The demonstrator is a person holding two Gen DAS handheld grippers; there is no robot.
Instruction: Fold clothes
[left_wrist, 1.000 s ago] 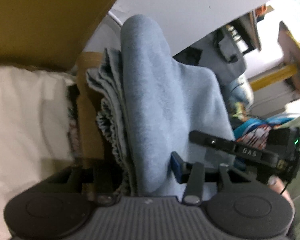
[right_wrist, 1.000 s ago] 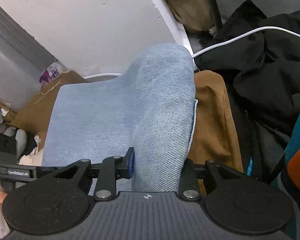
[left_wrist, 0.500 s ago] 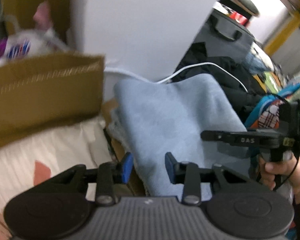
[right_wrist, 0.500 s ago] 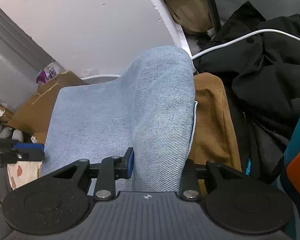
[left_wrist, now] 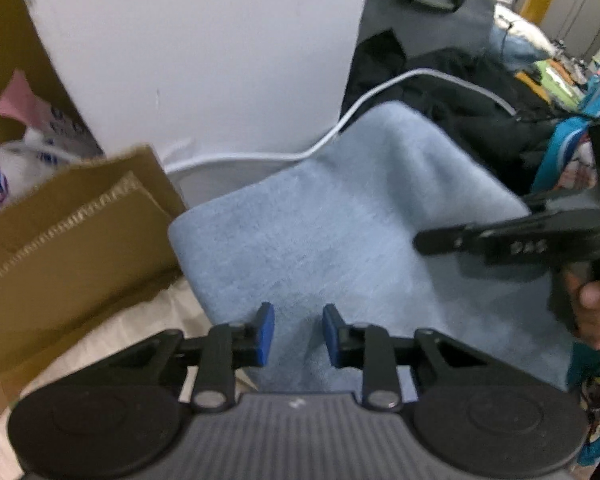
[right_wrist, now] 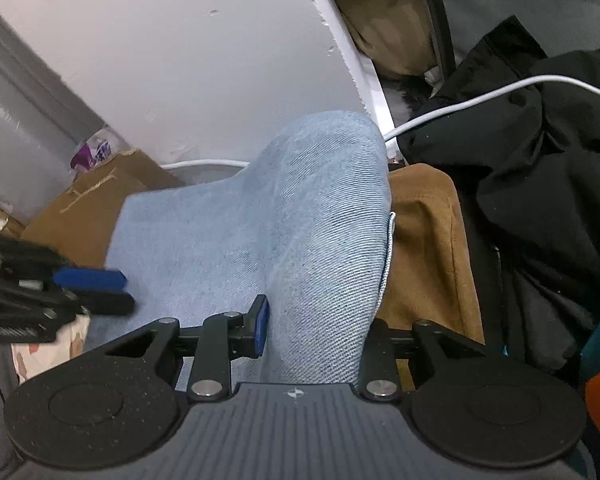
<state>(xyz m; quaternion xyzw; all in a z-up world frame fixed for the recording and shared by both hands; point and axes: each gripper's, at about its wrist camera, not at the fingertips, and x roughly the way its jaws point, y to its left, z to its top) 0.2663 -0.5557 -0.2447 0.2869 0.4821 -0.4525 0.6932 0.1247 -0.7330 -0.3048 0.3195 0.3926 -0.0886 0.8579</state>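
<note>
Between the fingers of the right tool [right_wrist: 314, 330] sits a thick fold of the light blue garment [right_wrist: 260, 224]. The left blue pad presses its side, while the right finger is hidden behind the cloth, so the tool looks clamped on that fold. The pinch raises a rounded ridge along the garment's right edge, probably to keep the doubled layers together while the bundle is placed or adjusted.

The left tool [left_wrist: 296, 334] hovers at the garment's near edge with its blue pads apart and nothing caught between them; only flat blue cloth [left_wrist: 340, 232] shows in the gap. In its view the right tool [left_wrist: 512, 242] reaches in from the right, held by a hand [left_wrist: 592, 308].

The garment itself lies as a compact, several-layer rectangle on top of a brown folded piece [right_wrist: 424, 248], close to a white wall [left_wrist: 204, 52]. A white cable [left_wrist: 380, 96] runs along its far edge, an open cardboard box [left_wrist: 72, 216] stands to the left, and dark clothing [right_wrist: 540, 152] is heaped to the right.

The fold seems largely made. Whether the right tool is about to let go or will turn the edge once more cannot be judged from here.
</note>
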